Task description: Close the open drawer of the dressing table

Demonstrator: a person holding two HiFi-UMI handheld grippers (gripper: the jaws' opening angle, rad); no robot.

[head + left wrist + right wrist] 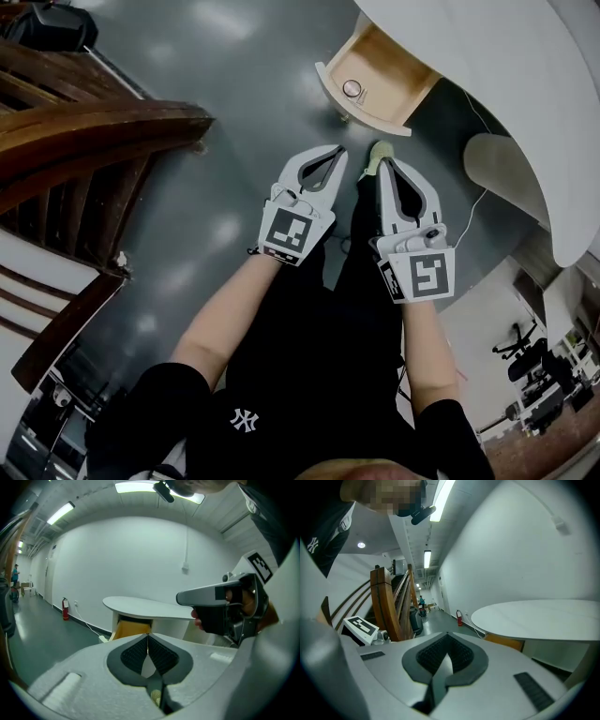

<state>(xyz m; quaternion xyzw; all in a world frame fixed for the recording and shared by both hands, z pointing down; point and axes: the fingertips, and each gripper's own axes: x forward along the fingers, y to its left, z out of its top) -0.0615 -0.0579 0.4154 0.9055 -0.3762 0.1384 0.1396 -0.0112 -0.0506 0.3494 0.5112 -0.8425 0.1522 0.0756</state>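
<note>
My left gripper [339, 152] and right gripper [385, 165] are both shut, empty, short of the white-fronted wooden drawer [375, 111] open under the round white bench [497, 66] edge (small knob). Pushing off-centre could jam it.

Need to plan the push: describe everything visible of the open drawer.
The drawer stands pulled out from under the white dressing table top. It has a white curved front panel, light wooden sides and floor, and a small round piece, probably its knob, near the front. It looks otherwise empty. Nothing touches it.
</note>
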